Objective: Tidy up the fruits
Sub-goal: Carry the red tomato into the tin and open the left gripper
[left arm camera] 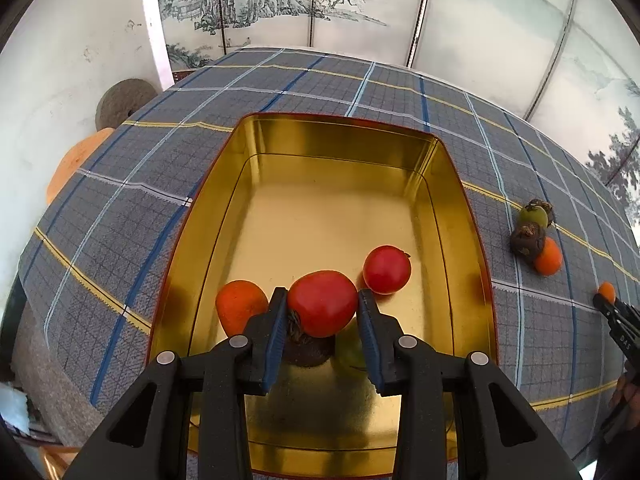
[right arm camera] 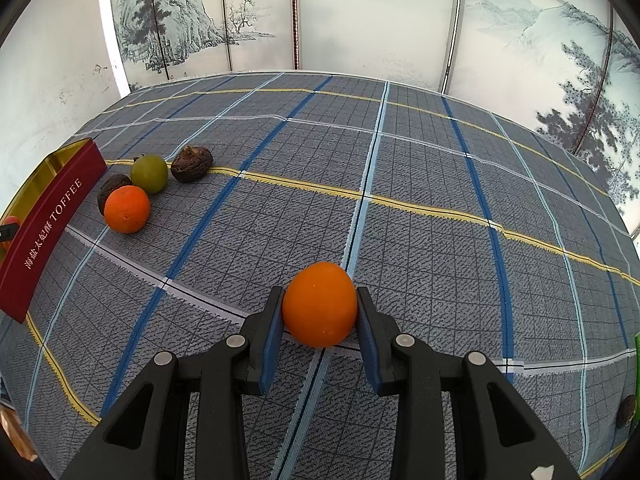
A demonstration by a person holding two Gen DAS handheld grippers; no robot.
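Plaid tablecloth [right arm camera: 400, 168]: left hand-held gripper [left arm camera: 322, 304] pinches red fruit [left arm camera: 322, 302] over tin [left arm camera: 472, 216]; right hand-held gripper [right arm camera: 319, 312] pinches orange [right arm camera: 319, 304].

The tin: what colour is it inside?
Shiny gold inside the tin, best seen in the left wrist view.

Both views are bright and evenly lit by soft daylight, with pale washed-out panels at the far side. The gold tin [left arm camera: 332, 208] throws warm glare and mirror-like reflections off its inner walls and floor. Shadows under the fruit are soft and short. Focus is sharp centrally; fisheye bending curves the plaid tablecloth [right arm camera: 400, 208] strongly, with black vignette in the corners.
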